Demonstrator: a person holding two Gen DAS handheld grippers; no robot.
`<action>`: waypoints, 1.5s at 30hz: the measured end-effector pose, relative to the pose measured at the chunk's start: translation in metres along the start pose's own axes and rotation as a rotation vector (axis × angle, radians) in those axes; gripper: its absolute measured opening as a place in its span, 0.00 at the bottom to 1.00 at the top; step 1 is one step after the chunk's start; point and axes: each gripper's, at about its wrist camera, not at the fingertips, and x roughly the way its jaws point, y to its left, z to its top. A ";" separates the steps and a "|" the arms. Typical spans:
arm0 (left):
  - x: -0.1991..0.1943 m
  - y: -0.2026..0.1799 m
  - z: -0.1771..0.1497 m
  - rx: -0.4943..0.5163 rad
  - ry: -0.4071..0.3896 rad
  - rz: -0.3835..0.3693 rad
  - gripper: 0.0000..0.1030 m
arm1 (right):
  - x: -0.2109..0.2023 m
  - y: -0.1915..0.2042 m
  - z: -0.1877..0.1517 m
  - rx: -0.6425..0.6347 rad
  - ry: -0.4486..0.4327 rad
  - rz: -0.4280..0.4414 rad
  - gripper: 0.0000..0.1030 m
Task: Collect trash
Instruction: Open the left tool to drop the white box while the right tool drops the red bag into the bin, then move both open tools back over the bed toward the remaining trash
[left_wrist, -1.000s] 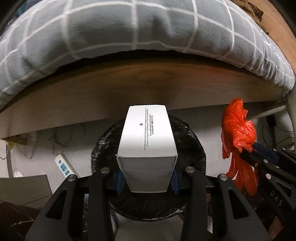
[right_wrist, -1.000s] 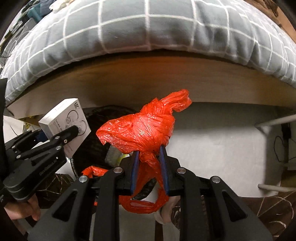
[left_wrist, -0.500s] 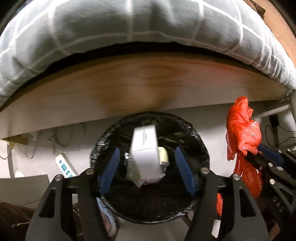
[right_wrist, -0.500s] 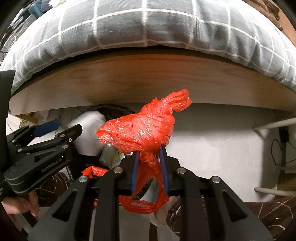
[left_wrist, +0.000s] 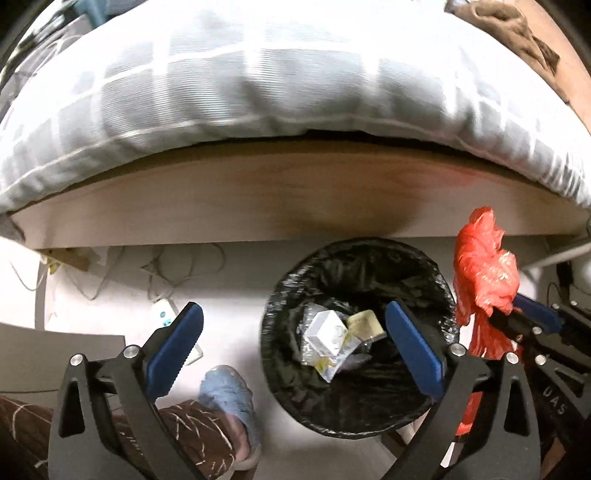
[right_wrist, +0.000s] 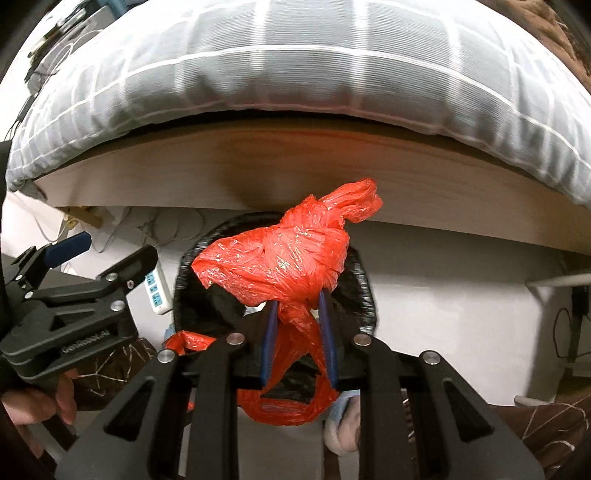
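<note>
Pointing down at the floor, the left gripper (left_wrist: 291, 349) has just been opening and now stands wide with nothing between its jaws. The white box (left_wrist: 327, 330) lies inside the black-lined bin (left_wrist: 354, 421), near the bed frame (left_wrist: 258, 192). The right gripper (right_wrist: 297, 345) pinches the red bag (right_wrist: 288, 266) tight above the bin.

Both fisheye views bend strongly at the edges (corners go black); the quilt (left_wrist: 258, 74) is overexposed and motion-blurred, with deep shadow under the bed frame (right_wrist: 295, 166).
</note>
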 end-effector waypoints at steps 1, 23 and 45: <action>-0.001 0.002 -0.002 -0.010 -0.002 0.002 0.94 | 0.002 0.002 0.001 -0.009 0.007 0.003 0.20; -0.012 0.047 -0.008 -0.068 -0.007 0.032 0.94 | 0.013 0.031 -0.001 -0.074 0.013 -0.045 0.50; -0.085 0.044 0.023 -0.056 -0.186 0.021 0.94 | -0.065 0.008 0.023 -0.016 -0.258 -0.136 0.93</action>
